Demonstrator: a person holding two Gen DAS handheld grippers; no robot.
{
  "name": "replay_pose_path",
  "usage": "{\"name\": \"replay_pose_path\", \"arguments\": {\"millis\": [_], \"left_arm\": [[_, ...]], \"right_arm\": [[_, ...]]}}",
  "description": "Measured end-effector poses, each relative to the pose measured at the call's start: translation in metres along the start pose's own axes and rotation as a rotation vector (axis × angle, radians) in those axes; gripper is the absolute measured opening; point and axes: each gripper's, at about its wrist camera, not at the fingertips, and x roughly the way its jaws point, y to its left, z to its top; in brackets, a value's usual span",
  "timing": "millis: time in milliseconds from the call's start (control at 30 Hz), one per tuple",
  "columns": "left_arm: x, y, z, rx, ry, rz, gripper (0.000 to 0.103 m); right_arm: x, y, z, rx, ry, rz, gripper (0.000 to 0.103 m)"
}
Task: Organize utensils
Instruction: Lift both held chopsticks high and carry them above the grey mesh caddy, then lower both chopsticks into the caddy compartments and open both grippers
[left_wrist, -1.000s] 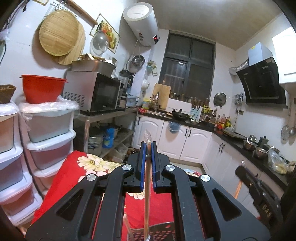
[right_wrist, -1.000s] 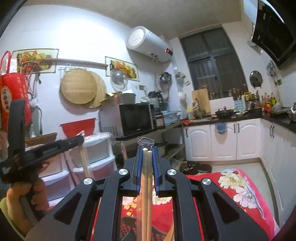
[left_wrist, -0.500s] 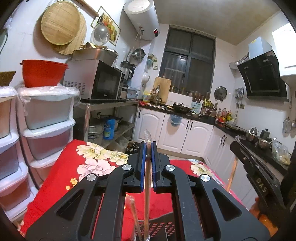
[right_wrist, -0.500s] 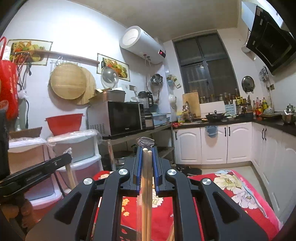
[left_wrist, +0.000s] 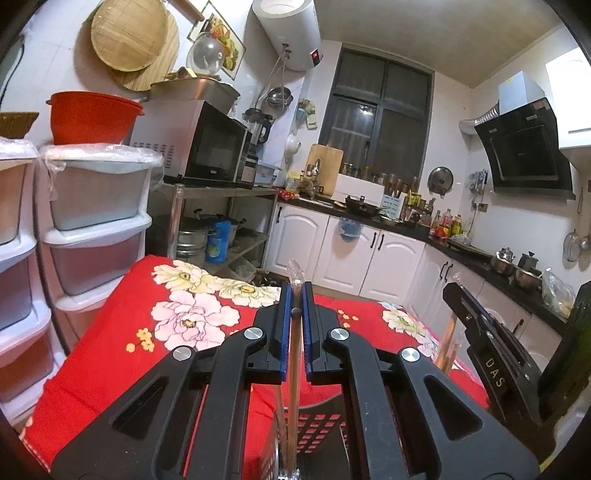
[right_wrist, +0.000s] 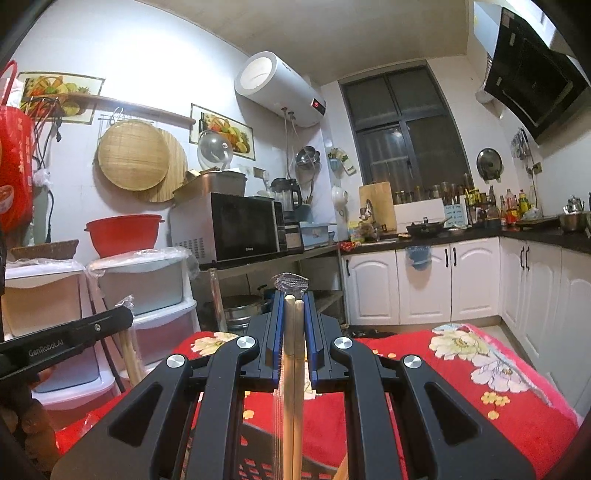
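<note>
The left gripper (left_wrist: 295, 314) is clenched on one wrapped chopstick pair (left_wrist: 294, 369), which stands almost upright between the blue pads (left_wrist: 283, 332). The clear wrapper tip sticks out above the fingertips. The lower end of this pair goes down toward a black basket (left_wrist: 317, 424) with many small holes, but I cannot tell if it touches the basket floor.

The right gripper (right_wrist: 294, 317) is also clenched, on two pale wooden chopsticks (right_wrist: 293, 387) inside a clear wrapper. The crumpled wrapper end (right_wrist: 290, 283) shows just above the pads. These sticks also run down to the same basket (right_wrist: 258, 454), seen at the bottom edge of the right view.

The basket sits on a red cloth (left_wrist: 122, 354) with big white and pink flowers, which covers the worktop. The basket is at the near side of it, just under both grippers.

In the left view the right gripper's body (left_wrist: 491, 354) shows at the right edge, with its sticks hanging under it. In the right view the left gripper's body (right_wrist: 66, 343) shows at the left edge, and one stick hangs below it.

Behind the worktop there are white drawers (left_wrist: 96, 229) with a red bowl (left_wrist: 92, 118) on top, then a microwave (left_wrist: 195, 144) on a metal shelf. White cabinets (right_wrist: 424, 284) stand along the far wall.
</note>
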Motion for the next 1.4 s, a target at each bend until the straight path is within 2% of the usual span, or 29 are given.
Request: {"name": "replay_pose_path", "arguments": {"millis": [700, 1233, 1400], "left_arm": [[-0.003, 0.01, -0.022, -0.018, 0.06, -0.006, 0.002], [-0.017, 0.013, -0.029, -0.022, 0.103, 0.0, 0.002], [-0.022, 0.016, -0.032, -0.025, 0.118, -0.001, 0.002]], "right_arm": [[-0.042, -0.017, -0.012, 0.086, 0.103, 0.066, 0.011], [-0.076, -0.027, -0.015, 0.124, 0.168, 0.052, 0.012], [-0.081, -0.032, -0.017, 0.137, 0.189, 0.035, 0.017]]}}
